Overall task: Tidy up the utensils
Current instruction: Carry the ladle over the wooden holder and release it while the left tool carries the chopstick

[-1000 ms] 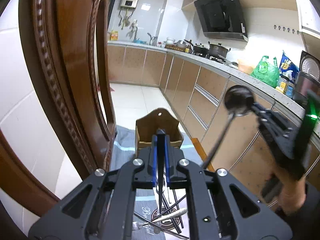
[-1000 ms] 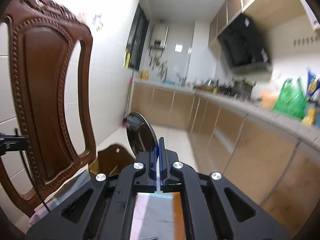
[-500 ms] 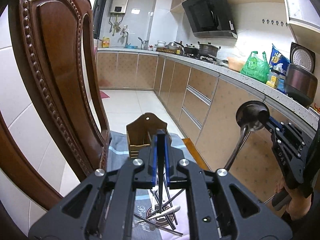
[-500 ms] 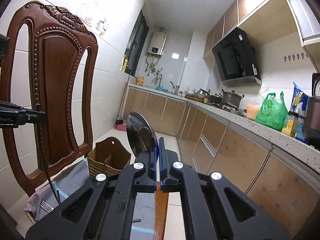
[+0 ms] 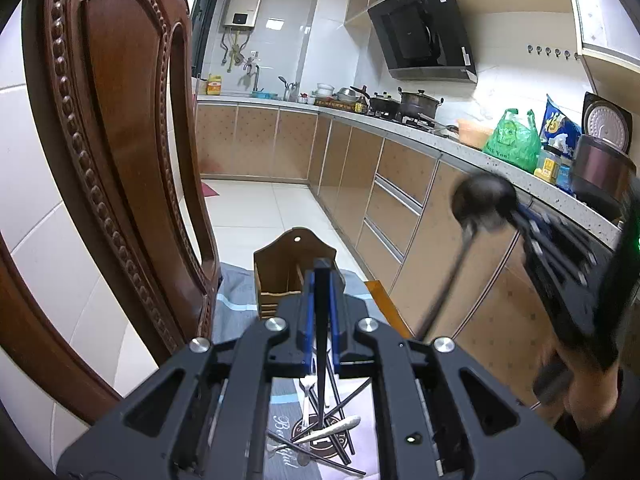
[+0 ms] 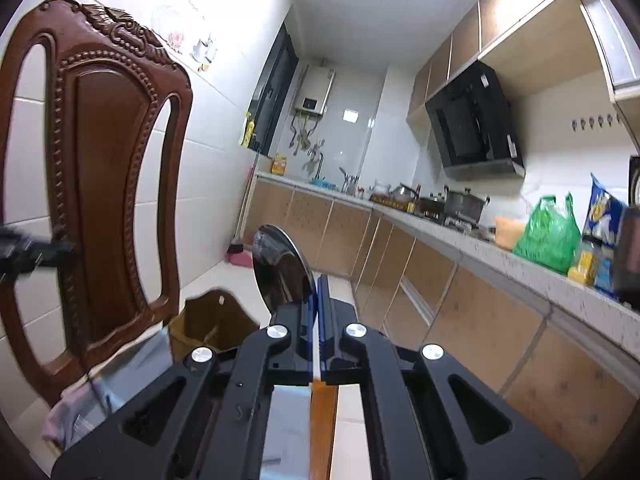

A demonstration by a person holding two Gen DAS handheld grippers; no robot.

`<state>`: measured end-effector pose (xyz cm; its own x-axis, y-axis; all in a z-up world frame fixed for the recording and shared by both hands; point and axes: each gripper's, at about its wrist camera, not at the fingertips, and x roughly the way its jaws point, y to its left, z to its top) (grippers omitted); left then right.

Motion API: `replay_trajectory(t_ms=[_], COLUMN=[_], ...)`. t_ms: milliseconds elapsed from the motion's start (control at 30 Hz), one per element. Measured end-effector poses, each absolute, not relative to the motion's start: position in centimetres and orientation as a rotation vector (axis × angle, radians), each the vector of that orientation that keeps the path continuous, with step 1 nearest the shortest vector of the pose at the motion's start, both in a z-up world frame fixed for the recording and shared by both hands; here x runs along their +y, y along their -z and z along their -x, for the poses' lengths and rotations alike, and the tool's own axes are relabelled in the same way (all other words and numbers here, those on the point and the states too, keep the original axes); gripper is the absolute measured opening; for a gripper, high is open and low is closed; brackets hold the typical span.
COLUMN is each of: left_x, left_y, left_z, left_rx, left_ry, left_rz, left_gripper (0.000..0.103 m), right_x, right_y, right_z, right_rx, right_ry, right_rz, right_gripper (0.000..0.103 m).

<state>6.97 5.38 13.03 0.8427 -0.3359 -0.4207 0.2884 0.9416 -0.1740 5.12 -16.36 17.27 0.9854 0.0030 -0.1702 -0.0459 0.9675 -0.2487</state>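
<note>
Kitchen cabinets behind; left hand-held gripper clamps a chopstick over loose utensils; right hand-held gripper pinches a ladle.

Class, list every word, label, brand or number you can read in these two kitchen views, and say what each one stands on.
"Be..." in script, rest hidden: on the grey cloth, by a round emblem.
Green plastic bag: print too blurred to read.
Blue snack bag: unreadable.
Water heater: display too small.
Range hood: sticker too small.
</note>
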Motion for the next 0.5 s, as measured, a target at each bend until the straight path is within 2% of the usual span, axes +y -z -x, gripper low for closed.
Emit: replay_trajectory(t_ms=[200, 333, 500], left_x=[5.9, 6.6, 7.1], left_y=[-12.0, -11.5, -10.6], left_z=[-8.0, -8.6, -9.3], left_rx=[0.477, 0.481, 0.501], left_ry=[0.319, 0.308, 0.294], left_rz=[0.117, 0.129, 0.128], left_gripper=[0.006, 0.006, 0.006], right_x=[-14.0, -12.9, -11.1], right_y=[-18.2, -16.6, -13.4], right_z=[-13.7, -20.2, -24.3], right_rx=[0.129, 0.143, 0.132], right_ry=[0.041, 0.099, 0.157], right_rz=[0.281, 0.251, 0.258], right_gripper=[0.002, 0.002, 0.002])
